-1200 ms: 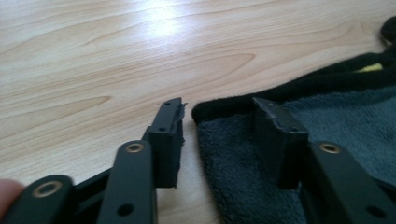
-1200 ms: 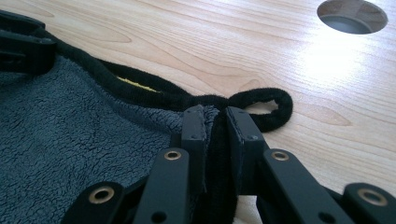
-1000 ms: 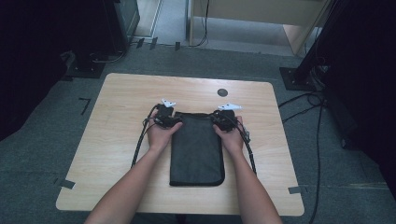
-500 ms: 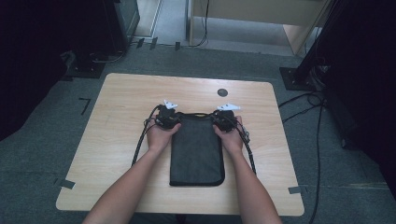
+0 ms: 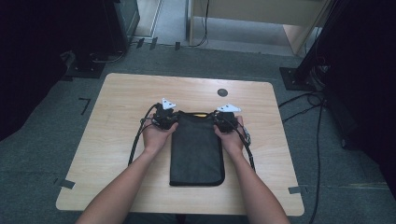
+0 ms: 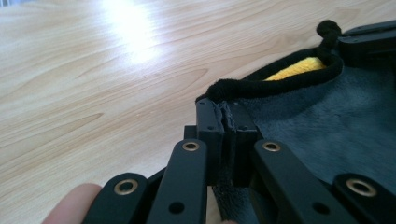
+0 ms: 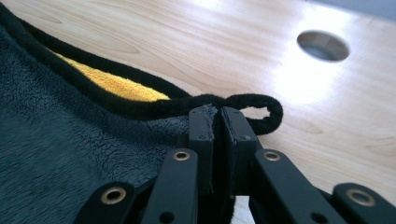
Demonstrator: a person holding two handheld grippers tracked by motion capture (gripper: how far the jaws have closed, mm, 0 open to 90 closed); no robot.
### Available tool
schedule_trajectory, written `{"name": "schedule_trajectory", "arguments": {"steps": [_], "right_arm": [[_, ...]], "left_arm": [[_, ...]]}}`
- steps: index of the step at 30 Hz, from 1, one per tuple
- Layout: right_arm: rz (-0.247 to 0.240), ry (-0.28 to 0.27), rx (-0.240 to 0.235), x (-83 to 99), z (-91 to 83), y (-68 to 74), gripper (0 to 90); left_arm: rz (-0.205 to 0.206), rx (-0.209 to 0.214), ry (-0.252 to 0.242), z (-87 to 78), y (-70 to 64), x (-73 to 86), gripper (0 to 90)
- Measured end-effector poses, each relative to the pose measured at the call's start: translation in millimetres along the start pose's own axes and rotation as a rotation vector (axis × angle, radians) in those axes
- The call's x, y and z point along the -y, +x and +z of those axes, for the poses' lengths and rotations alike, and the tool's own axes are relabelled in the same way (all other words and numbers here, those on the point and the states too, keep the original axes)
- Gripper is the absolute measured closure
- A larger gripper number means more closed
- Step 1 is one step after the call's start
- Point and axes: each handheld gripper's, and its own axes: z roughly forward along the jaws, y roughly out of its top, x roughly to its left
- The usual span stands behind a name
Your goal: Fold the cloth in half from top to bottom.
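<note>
Your left tool sits just left of centre in the high view, its jaws pressed together on the far left corner of the dark cloth; in the left gripper view the tool pinches the black piped edge of that cloth at lower centre of the frame. Your right tool sits just right of centre in the high view and grips the far right corner in the same manner; in the right gripper view the tool closes on the hem beside a small hanging loop at centre right of the frame. The cloth lies flat as a folded rectangle at the middle of the wooden surface, its long side running toward the bottom of the frame between your forearms. A yellow inner layer shows under the lifted edge, upper left in the right gripper view. A round hole in the surface lies above the cloth, near the far edge and well apart from both tools.
</note>
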Motion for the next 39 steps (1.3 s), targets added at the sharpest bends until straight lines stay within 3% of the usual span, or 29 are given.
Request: {"name": "schedule_trajectory", "arguments": {"steps": [7,11,18,21,32,39], "right_arm": [[-0.03,-0.076,-0.01,-0.2,-37.6,11.9,83.4],[-0.047,-0.097,-0.016,11.1,-58.8,21.9,83.6],[-0.035,-0.135,-0.064,33.1,-94.1,37.8,83.6],[-0.055,-0.143,-0.078,41.8,-107.4,44.0,83.6],[-0.055,-0.087,-0.125,81.7,-135.1,59.3,83.6],[-0.055,-0.037,-0.152,96.7,-145.9,69.5,83.4]], "left_arm": [[0.022,0.046,-0.047,-30.8,-8.6,7.2,86.8],[0.059,0.062,-0.075,-49.5,-20.5,17.5,86.7],[0.092,0.07,-0.104,-73.0,-36.7,42.5,86.8],[0.106,0.089,-0.115,-83.0,-43.5,54.5,86.8],[0.136,0.129,-0.08,-103.3,-67.1,98.5,87.0],[0.097,0.159,-0.072,-112.9,-74.1,127.1,86.9]]}}
